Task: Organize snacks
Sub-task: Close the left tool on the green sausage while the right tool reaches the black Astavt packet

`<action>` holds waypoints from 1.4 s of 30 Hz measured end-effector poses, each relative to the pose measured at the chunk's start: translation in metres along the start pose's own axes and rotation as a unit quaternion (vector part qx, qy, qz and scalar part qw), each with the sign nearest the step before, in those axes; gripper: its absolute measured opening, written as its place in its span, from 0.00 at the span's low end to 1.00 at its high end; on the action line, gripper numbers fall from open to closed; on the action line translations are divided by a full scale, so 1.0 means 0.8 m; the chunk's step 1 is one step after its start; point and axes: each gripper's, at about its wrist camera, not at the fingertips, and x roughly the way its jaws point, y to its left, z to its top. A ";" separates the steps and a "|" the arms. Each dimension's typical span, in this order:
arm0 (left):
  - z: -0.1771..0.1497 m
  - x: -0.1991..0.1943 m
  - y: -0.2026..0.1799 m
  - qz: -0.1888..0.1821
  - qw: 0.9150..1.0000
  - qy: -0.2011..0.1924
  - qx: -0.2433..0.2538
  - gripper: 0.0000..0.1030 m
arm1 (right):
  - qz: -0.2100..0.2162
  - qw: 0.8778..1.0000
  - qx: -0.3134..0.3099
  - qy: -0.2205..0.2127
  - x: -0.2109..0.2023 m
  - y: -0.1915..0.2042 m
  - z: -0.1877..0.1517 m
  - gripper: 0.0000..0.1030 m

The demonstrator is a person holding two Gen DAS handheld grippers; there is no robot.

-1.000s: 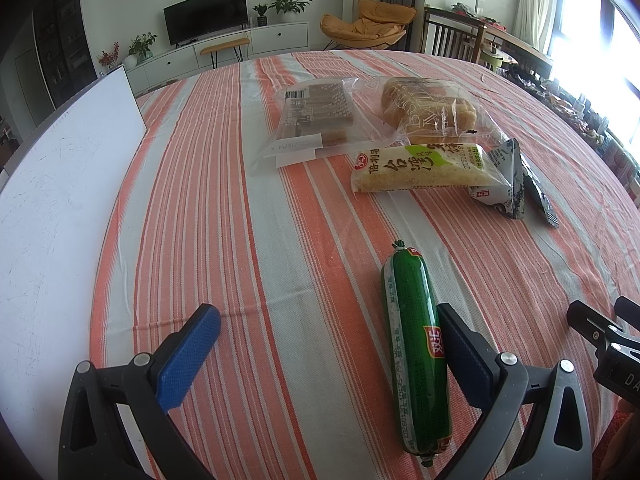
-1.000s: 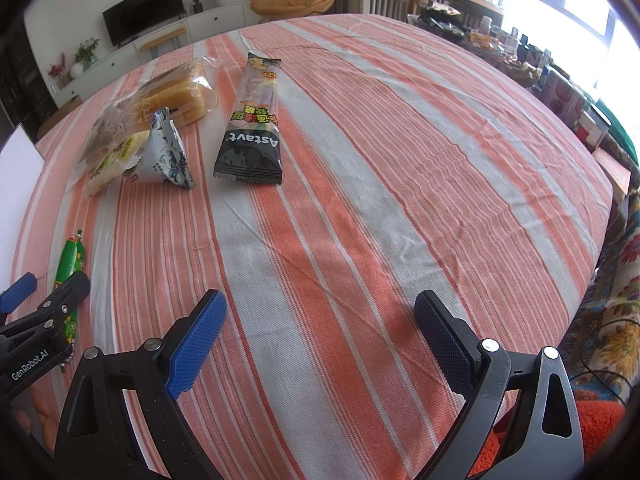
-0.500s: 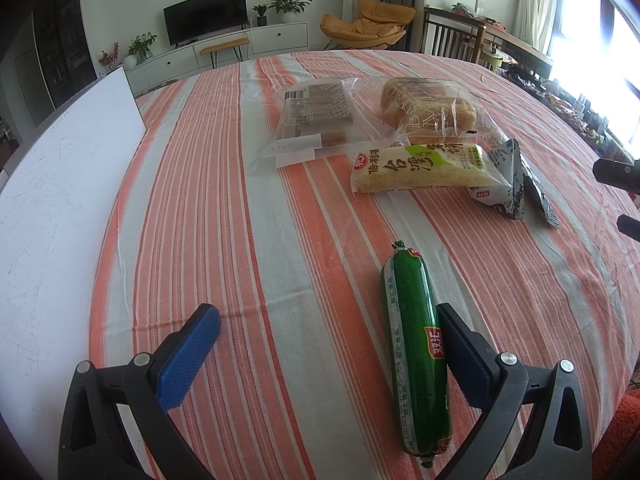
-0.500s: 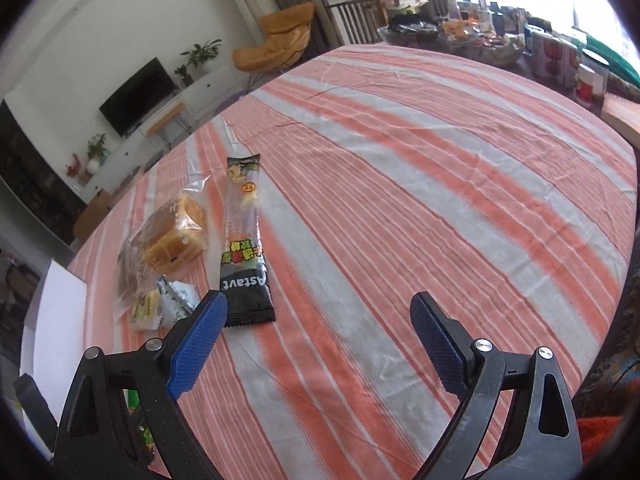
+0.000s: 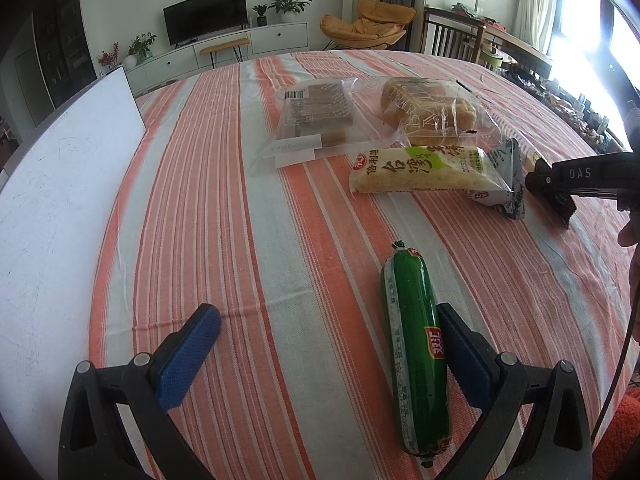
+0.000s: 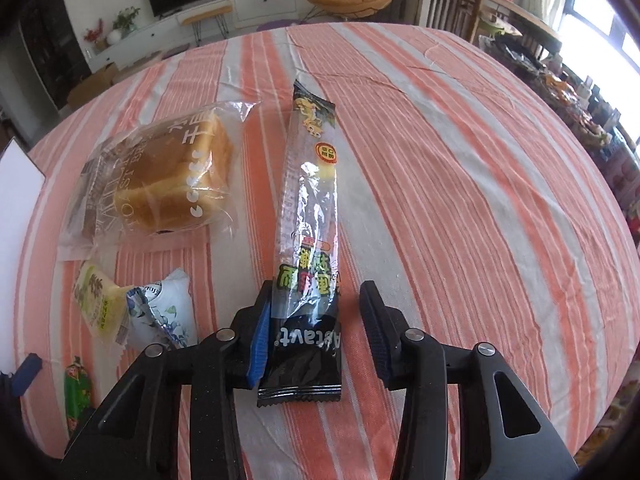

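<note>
My left gripper (image 5: 328,344) is open and low over the striped tablecloth. A green sausage stick (image 5: 416,352) lies just inside its right finger. My right gripper (image 6: 318,332) is open, its fingers astride the near end of a long black Astavt snack pack (image 6: 308,240); the left pad touches the wrapper, the right pad stands apart. The right gripper also shows in the left wrist view (image 5: 560,188). A bagged bread loaf (image 6: 160,188), a yellow-green rice cracker pack (image 5: 420,170), a blue-white sachet (image 6: 160,312) and a clear bag of brown cakes (image 5: 316,116) lie on the table.
A white board (image 5: 52,216) lies along the table's left edge. The round table (image 6: 460,160) drops off at right, with a cluttered side table (image 6: 580,100) and chairs (image 5: 452,40) beyond.
My right gripper moved forward and down onto the black Astavt pack and narrowed around its near end. The left gripper and sausage stayed still.
</note>
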 end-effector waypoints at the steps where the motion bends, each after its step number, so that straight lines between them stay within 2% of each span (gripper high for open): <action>1: 0.000 0.000 0.000 0.000 1.000 0.000 0.000 1.00 | -0.011 1.000 0.009 0.005 -0.004 -0.007 -0.003 0.14; 6: -0.001 0.000 0.000 0.000 1.000 0.000 0.000 1.00 | -0.005 0.999 0.054 0.006 -0.045 -0.039 -0.035 0.12; 10: -0.001 0.000 0.000 0.000 1.000 0.000 0.000 1.00 | 0.003 0.996 0.092 0.014 -0.074 -0.042 -0.096 0.12; 13: -0.001 0.000 0.000 0.000 1.000 0.000 0.000 1.00 | 0.034 0.995 0.097 0.016 -0.084 -0.019 -0.143 0.13; 15: -0.001 0.000 0.000 0.000 1.000 0.000 0.000 1.00 | 0.054 0.992 0.112 -0.007 -0.089 -0.010 -0.163 0.27; 16: -0.001 0.000 0.000 0.000 1.000 0.000 0.000 1.00 | 0.058 0.991 0.117 -0.021 -0.091 -0.006 -0.169 0.45; 17: -0.001 0.000 0.000 0.000 1.000 0.000 0.000 1.00 | 0.065 0.990 0.118 -0.034 -0.092 -0.002 -0.171 0.56; 18: -0.001 0.000 0.000 0.000 1.000 0.000 0.000 1.00 | 0.068 0.990 0.114 -0.040 -0.092 0.004 -0.172 0.73; 20: -0.001 0.000 0.000 0.000 1.000 0.000 0.000 1.00 | 0.057 0.992 0.102 -0.043 -0.090 0.013 -0.171 0.74; 22: -0.001 0.000 0.000 0.000 1.000 0.000 0.000 1.00 | 0.072 0.989 0.115 -0.054 -0.091 0.007 -0.172 0.75; 24: -0.001 0.000 0.000 0.000 1.000 0.000 0.000 1.00 | 0.118 0.977 0.163 -0.072 -0.096 -0.017 -0.179 0.75; 27: -0.001 0.000 0.000 -0.001 1.000 0.000 0.000 1.00 | 0.183 0.946 0.246 -0.107 -0.106 -0.052 -0.198 0.75; 29: -0.001 0.000 0.000 -0.001 1.000 0.000 0.000 1.00 | 0.197 0.930 0.288 -0.116 -0.106 -0.073 -0.205 0.76; 31: -0.001 0.000 0.000 0.000 1.000 0.000 0.000 1.00 | 0.197 0.923 0.312 -0.108 -0.100 -0.084 -0.205 0.76; 32: -0.001 0.000 0.000 -0.001 1.000 0.000 0.000 1.00 | 0.193 0.925 0.313 -0.098 -0.098 -0.082 -0.201 0.76; 34: -0.001 0.000 0.000 -0.001 1.000 0.001 0.001 1.00 | 0.162 0.940 0.286 -0.092 -0.103 -0.067 -0.191 0.76; 37: -0.001 -0.001 -0.005 -0.010 1.000 0.006 0.016 1.00 | 0.120 0.967 0.206 -0.087 -0.114 -0.028 -0.169 0.76; 39: -0.003 -0.005 -0.008 -0.015 1.000 0.017 0.021 0.99 | 0.094 0.984 0.138 -0.059 -0.110 0.001 -0.151 0.76; 42: -0.009 -0.019 -0.022 -0.022 0.999 0.018 0.037 0.76 | 0.072 0.994 0.078 -0.002 -0.089 0.030 -0.129 0.75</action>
